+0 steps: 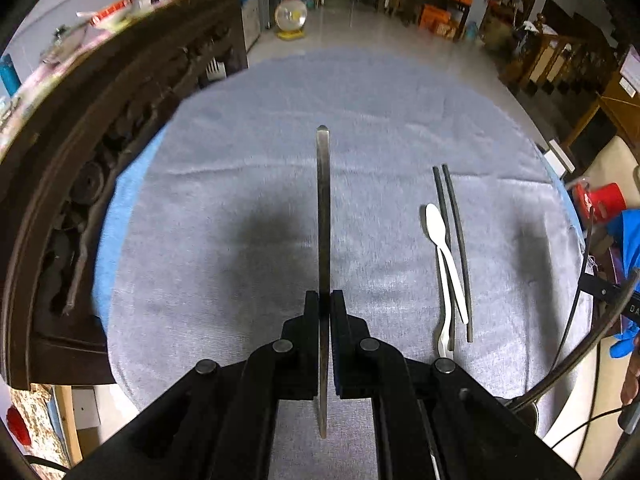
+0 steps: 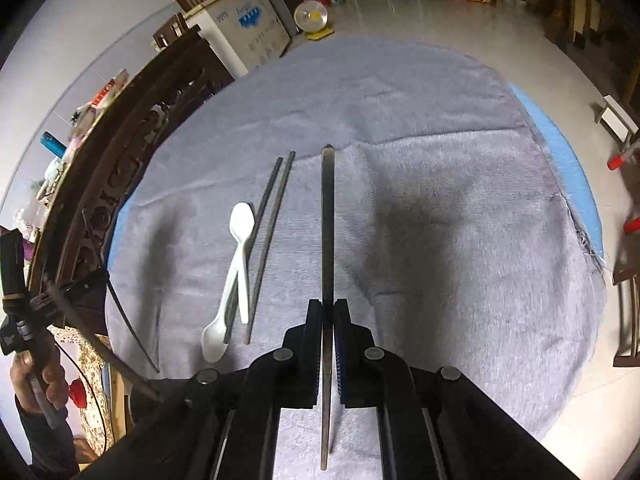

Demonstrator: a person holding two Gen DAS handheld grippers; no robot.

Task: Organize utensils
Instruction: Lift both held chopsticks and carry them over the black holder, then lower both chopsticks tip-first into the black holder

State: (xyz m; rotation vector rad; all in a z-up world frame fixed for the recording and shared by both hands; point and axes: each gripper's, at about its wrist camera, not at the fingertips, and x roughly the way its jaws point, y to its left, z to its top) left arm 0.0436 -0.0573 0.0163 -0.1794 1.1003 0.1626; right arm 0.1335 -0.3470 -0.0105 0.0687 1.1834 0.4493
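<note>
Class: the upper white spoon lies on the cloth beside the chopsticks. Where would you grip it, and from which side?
Grip the spoon at mid-handle from above, tongs closing across its width. The handle is narrow there; the chopsticks crowd its right side, so keep the fingers slim.

We see two white spoons (image 2: 236, 276) crossed beside paired dark chopsticks (image 2: 269, 236) left of centre; a metal chopstick (image 2: 327, 220) rises mid-frame
</note>
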